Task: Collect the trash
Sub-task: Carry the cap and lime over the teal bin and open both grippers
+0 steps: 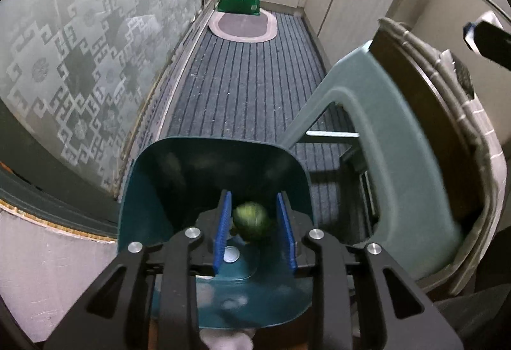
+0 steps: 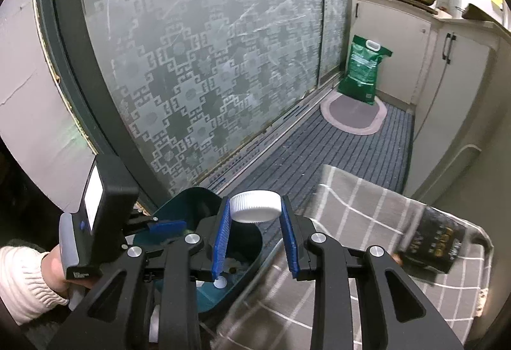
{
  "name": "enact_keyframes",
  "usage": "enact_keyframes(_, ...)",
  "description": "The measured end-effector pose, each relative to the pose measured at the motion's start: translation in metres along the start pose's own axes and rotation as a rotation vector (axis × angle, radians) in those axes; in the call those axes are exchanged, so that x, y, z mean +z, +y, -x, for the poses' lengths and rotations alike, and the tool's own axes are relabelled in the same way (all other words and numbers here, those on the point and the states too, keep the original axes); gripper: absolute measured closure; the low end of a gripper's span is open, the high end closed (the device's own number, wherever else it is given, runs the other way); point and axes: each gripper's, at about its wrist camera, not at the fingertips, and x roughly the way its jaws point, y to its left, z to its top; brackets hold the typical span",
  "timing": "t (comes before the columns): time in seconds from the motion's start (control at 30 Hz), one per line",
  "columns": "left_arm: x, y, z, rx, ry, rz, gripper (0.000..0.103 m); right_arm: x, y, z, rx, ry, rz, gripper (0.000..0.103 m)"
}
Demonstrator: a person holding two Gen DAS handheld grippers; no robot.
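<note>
Trash partly gathered: the left claw (image 1: 255, 232) grips the teal bin (image 1: 153, 190), green ball (image 1: 250, 217) inside; right claw (image 2: 255, 222) pinches a white cap (image 2: 255, 206) above the bin, undropped.

Right gripper (image 2: 255, 224) jaws clamp white cap (image 2: 255, 206) above teal bin (image 2: 188, 200).

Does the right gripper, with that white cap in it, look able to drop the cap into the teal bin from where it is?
Probably yes. The white ribbed plastic cap sits between the right gripper's blue fingers, above the open teal plastic bin, with nothing between them.
</note>
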Motion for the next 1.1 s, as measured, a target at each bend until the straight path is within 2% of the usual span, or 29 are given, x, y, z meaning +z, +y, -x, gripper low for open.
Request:
enact_keyframes(0.27,-0.004,0.021,0.023,0.004,-0.037,0.027,0.074,0.003,0.022,-0.036,0.025,0.062,0.009,0.073)
enact_keyframes(0.73,-0.001,0.049,0.093,-0.021,-0.177,0.078,0.079,-0.007,0.06,-0.102,0.05,0.202,0.049,0.073)
enact_keyframes(1.1,-0.005,0.06,0.129,-0.043,-0.248,0.087,0.08,-0.021,0.066,-0.151,-0.002,0.324,0.037,0.073)
